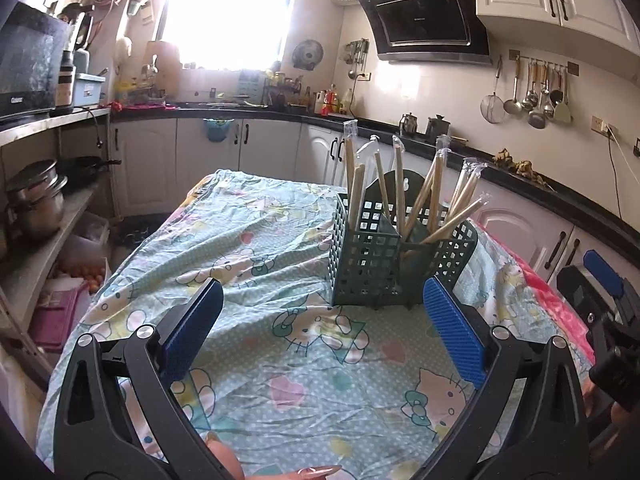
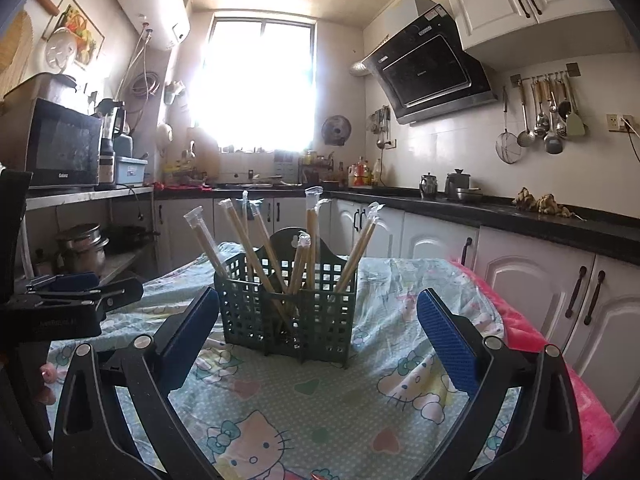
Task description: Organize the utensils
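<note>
The green basket (image 2: 287, 312) stands upright near the middle of the table (image 2: 328, 408), on the cartoon-print cloth (image 1: 256, 248). Wrapped chopsticks (image 2: 240, 240) lean inside its compartments. Left gripper (image 1: 322, 308) and right gripper (image 2: 318, 320): fingers apart, holding nothing, short of the basket.

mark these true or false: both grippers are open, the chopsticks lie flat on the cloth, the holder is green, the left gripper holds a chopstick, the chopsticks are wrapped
1. Both the left gripper and the right gripper are open: true.
2. The chopsticks lie flat on the cloth: false, they stand leaning in the holder.
3. The holder is green: true.
4. The left gripper holds a chopstick: false, it is empty.
5. The chopsticks are in clear wrappers: true.
</note>
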A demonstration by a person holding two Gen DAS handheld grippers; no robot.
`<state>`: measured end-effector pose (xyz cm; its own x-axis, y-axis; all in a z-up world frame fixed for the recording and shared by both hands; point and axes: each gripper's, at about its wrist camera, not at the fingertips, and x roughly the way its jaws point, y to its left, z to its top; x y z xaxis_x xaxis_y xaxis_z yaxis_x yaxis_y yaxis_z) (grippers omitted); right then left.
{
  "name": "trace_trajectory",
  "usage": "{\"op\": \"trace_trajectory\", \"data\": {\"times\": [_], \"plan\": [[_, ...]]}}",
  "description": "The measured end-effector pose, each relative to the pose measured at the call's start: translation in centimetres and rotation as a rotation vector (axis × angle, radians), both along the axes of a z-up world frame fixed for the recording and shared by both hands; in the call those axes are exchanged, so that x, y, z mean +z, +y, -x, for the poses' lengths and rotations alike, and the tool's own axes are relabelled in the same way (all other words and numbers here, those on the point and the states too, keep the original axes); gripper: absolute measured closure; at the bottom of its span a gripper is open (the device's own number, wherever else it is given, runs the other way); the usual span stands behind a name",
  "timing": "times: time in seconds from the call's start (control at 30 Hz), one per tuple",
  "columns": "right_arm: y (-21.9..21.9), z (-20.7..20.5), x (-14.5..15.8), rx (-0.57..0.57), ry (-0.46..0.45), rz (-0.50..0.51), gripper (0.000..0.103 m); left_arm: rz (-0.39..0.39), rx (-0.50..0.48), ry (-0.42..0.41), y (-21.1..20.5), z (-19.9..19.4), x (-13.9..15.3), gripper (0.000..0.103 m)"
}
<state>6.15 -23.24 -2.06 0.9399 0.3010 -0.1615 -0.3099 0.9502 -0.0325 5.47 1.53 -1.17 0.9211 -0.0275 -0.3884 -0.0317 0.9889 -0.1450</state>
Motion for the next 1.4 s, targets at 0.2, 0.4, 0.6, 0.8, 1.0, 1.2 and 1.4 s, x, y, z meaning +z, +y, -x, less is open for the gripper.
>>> {"op": "trace_trajectory", "data": {"times": [0.2,0.4,0.6,0.8,1.0,1.2,1.4], "plan": [[0.23,-0.08,-0.24,0.004,0.019,0.000,0.007,0.009,-0.006,-0.003,0.05,0.14,0.05,0.011],[0.48,0.18,-0.26,0.011,0.018,0.006,0.007,0.008,-0.011,-0.008,-0.10,0.38,0.10,0.011],[0.49,0.16,-0.23,0.009,0.026,0.005,0.006,0.005,-0.008,-0.010,-0.16,0.38,0.13,0.011],[0.36,0.09,-0.25,0.004,0.027,0.001,0.006,0.008,-0.008,-0.013,-0.16,0.47,0.33,0.011],[0.30,0.04,-0.27,0.004,0.028,0.000,0.006,0.006,-0.006,-0.013,-0.19,0.46,0.41,0.011],[0.31,0.09,-0.29,0.001,0.028,-0.002,0.006,0.009,-0.004,-0.017,-0.17,0.32,0.51,0.011],[0.34,0.02,-0.32,0.000,0.028,-0.001,0.006,0.008,-0.001,-0.014,-0.16,0.39,0.46,0.011]]}}
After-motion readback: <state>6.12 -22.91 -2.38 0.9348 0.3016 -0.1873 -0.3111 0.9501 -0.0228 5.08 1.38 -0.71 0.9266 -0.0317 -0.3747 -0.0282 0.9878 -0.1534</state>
